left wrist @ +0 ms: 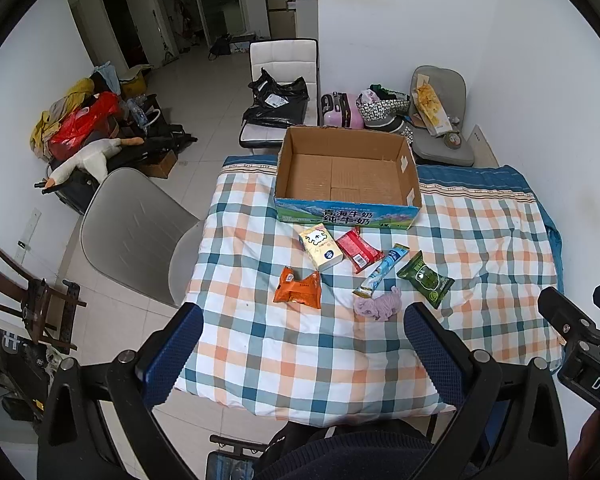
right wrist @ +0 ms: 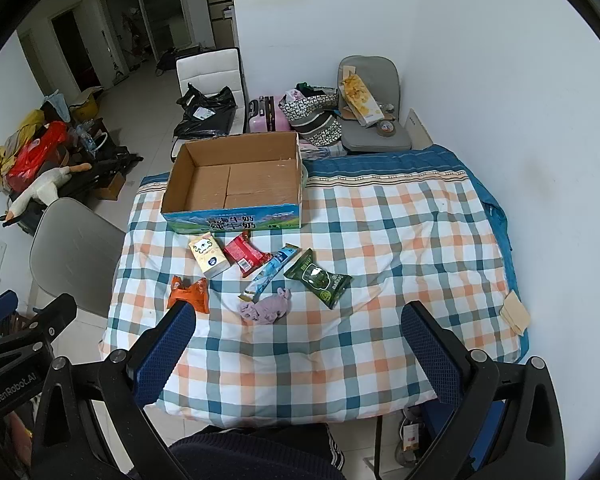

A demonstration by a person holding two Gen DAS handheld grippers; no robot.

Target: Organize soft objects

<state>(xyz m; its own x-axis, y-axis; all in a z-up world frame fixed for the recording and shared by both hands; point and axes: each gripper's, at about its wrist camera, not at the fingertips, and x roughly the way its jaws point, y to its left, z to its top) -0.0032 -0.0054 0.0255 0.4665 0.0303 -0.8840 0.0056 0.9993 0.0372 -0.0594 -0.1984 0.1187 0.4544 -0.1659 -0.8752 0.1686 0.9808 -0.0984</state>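
An empty cardboard box (left wrist: 346, 178) (right wrist: 236, 180) stands at the far side of the plaid-covered table (left wrist: 260, 344) (right wrist: 380, 240). In front of it lie a yellow tissue pack (left wrist: 321, 247) (right wrist: 209, 255), a red packet (left wrist: 358, 249) (right wrist: 246, 256), a blue stick pack (left wrist: 382, 274) (right wrist: 270, 274), a green packet (left wrist: 425, 279) (right wrist: 317, 278), an orange packet (left wrist: 298, 289) (right wrist: 189, 294) and a lilac cloth (left wrist: 380, 305) (right wrist: 266, 307). My left gripper (left wrist: 304, 320) and right gripper (right wrist: 298, 320) are open and empty, held above the near table edge.
A grey chair (left wrist: 132, 232) (right wrist: 72, 252) stands left of the table. A second grey chair (right wrist: 370, 116) with clutter and bags sits behind it, by the white wall. A paper scrap (right wrist: 514, 312) lies at the table's right edge. Luggage and a goose plush (left wrist: 88, 160) are on the floor left.
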